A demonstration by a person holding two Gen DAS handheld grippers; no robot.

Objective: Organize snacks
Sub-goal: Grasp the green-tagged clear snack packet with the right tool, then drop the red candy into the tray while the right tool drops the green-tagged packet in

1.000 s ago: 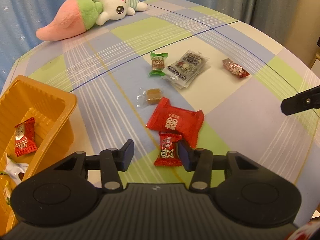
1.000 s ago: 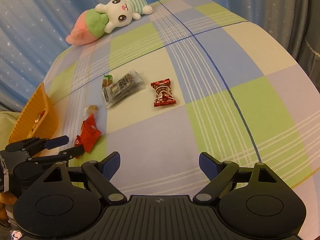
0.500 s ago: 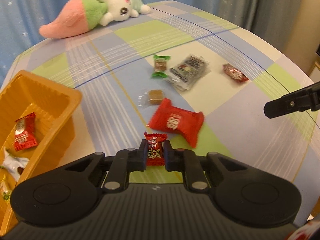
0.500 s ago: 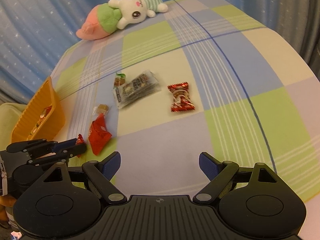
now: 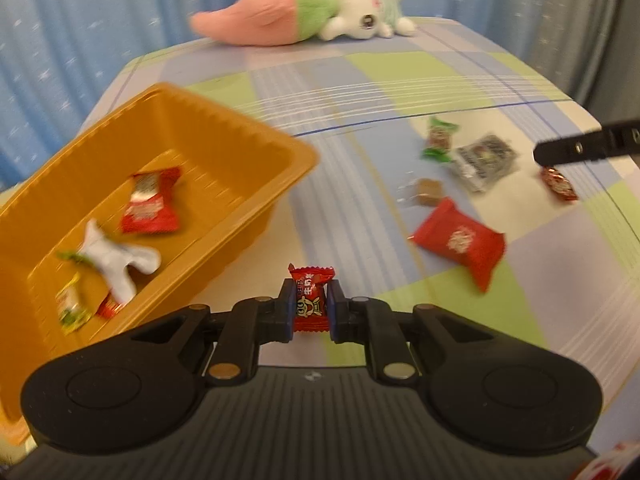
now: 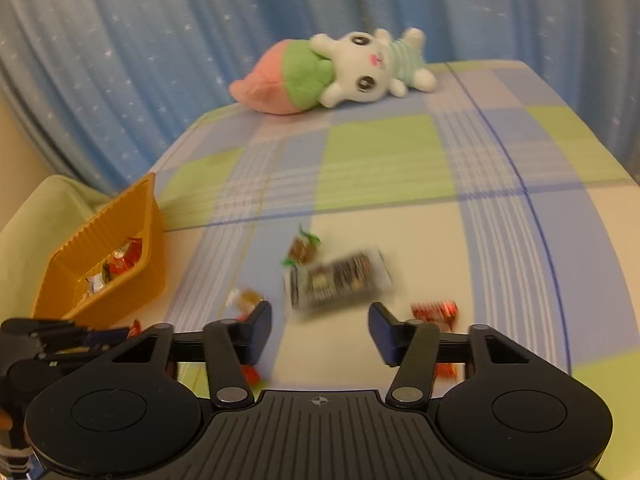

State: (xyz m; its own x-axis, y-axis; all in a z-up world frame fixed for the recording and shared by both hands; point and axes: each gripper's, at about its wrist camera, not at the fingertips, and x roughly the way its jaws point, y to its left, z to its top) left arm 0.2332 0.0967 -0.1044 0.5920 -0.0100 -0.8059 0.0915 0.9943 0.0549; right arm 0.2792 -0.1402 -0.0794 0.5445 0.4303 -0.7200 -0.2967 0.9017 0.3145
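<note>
My left gripper (image 5: 309, 307) is shut on a small red candy (image 5: 310, 300) and holds it above the cloth, just right of the orange tray (image 5: 240, 140), which holds several wrapped snacks. On the cloth lie a large red packet (image 5: 460, 242), a brown caramel (image 5: 428, 191), a green-ended candy (image 5: 439, 138), a dark clear packet (image 5: 484, 160) and a red twist candy (image 5: 559, 185). My right gripper (image 6: 319, 336) is open and empty, low over the dark packet (image 6: 340, 278), with the red twist candy (image 6: 434, 312) by its right finger. The left gripper shows at the lower left of the right wrist view (image 6: 60, 338).
A pink and green plush rabbit (image 5: 312, 26) lies at the far edge of the checked tablecloth (image 5: 400, 76). Blue curtains hang behind. The tray (image 6: 116, 256) sits at the table's left edge, beside a pale green cushion (image 6: 36, 224).
My left gripper closed on the small red candy, lifted it and swung left toward the orange tray. My right gripper moved forward and down toward the dark packet, still open.
</note>
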